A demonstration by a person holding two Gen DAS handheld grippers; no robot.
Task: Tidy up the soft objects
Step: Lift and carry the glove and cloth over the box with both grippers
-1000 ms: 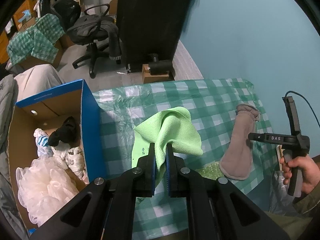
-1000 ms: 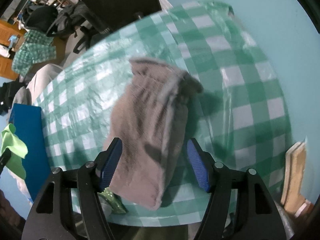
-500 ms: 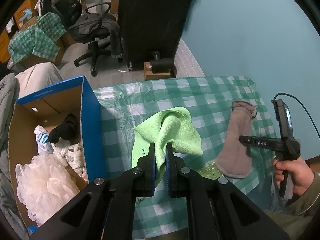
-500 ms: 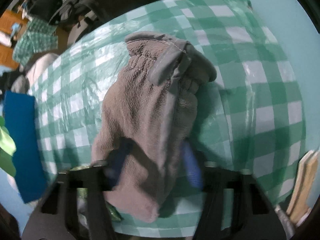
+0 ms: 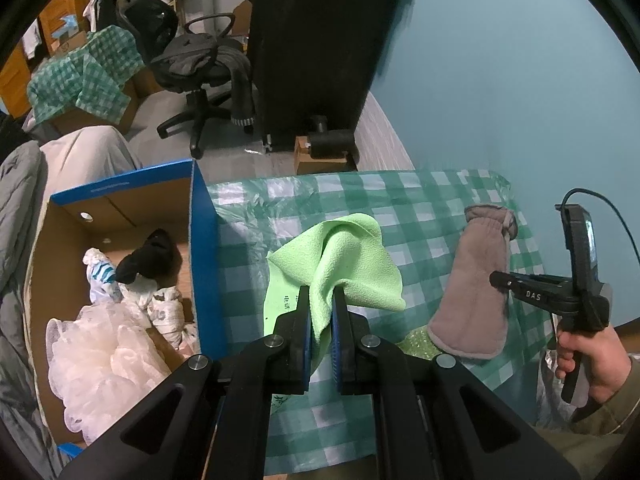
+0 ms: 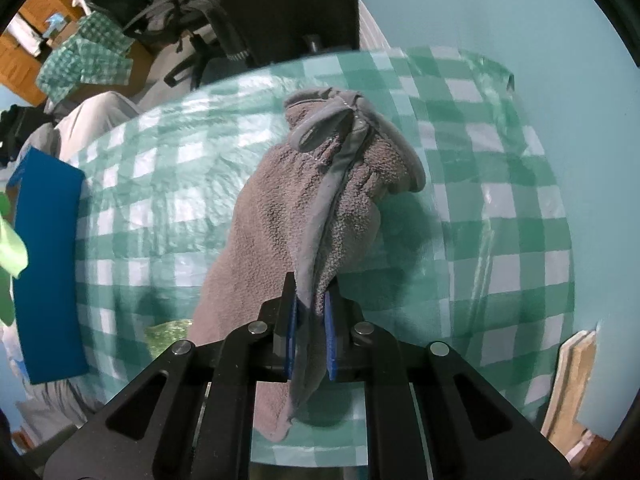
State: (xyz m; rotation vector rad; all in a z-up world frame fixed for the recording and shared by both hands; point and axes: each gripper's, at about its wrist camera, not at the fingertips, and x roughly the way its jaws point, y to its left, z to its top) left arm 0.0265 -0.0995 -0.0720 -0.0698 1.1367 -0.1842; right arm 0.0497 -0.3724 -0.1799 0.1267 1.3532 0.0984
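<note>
My left gripper (image 5: 321, 300) is shut on a light green cloth (image 5: 352, 264), which hangs bunched above the checked tablecloth (image 5: 420, 200). A grey-brown fleece mitt (image 6: 304, 208) lies on the table, and my right gripper (image 6: 311, 300) is shut on a pinched fold of it near its long edge. The left wrist view has the same mitt (image 5: 476, 280) at the right, with a hand holding the right gripper's handle beside it. An open cardboard box with blue walls (image 5: 202, 264) stands left of the table, holding a white mesh puff (image 5: 100, 356), a black soft item (image 5: 148, 256) and white bundles.
A shiny green bag (image 5: 416, 340) peeks from under the mitt's near end. The teal wall (image 5: 500, 80) runs along the table's right side. Beyond the table stand an office chair (image 5: 200, 72) and a black cabinet (image 5: 316, 40). Wooden boards (image 6: 572, 392) lean at the right.
My right gripper came down over the grey mitt and its jaws went from wide apart to shut on a fold of it. The left gripper kept holding the green cloth, nearly still.
</note>
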